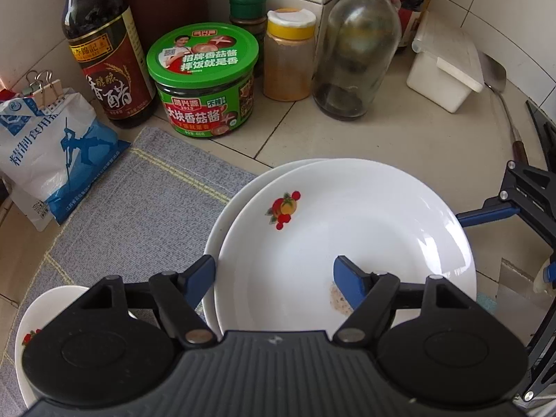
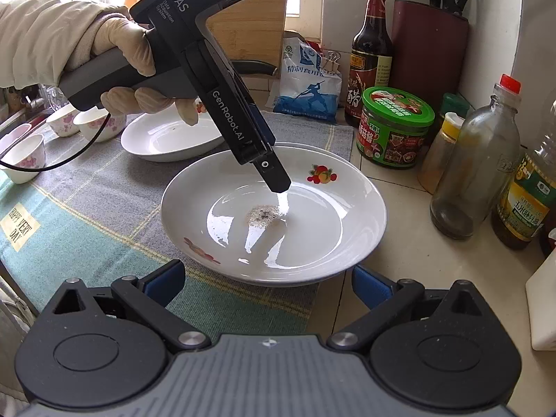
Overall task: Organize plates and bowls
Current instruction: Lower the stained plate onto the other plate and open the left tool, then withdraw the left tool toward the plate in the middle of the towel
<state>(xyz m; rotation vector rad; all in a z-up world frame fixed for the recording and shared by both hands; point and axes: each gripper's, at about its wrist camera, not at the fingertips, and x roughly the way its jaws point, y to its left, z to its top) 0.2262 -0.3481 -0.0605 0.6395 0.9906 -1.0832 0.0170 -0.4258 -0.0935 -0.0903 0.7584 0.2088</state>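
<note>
A white plate with fruit prints [image 1: 347, 229] lies stacked on a second white plate [image 1: 222, 222] on the counter; the top plate also shows in the right wrist view [image 2: 274, 208], with a speckled stain at its centre. My left gripper [image 1: 274, 278] is open, straddling the near left rim of the stack, one finger over the plate's inside. In the right wrist view it [image 2: 278, 187] points down into the plate. My right gripper [image 2: 267, 278] is open and empty just in front of the plate. A third plate [image 2: 170, 139] and several small floral bowls [image 2: 93, 123] lie further left.
Along the wall stand a vinegar bottle [image 1: 104, 52], green-lidded jar [image 1: 205, 80], spice jars [image 1: 288, 55], a glass bottle [image 1: 358, 45], a salt bag [image 1: 52, 149] and a white box [image 1: 448, 69]. An oil bottle [image 2: 528, 201] and knife block [image 2: 427, 45] stand at right. A checked cloth [image 2: 87, 208] covers the left.
</note>
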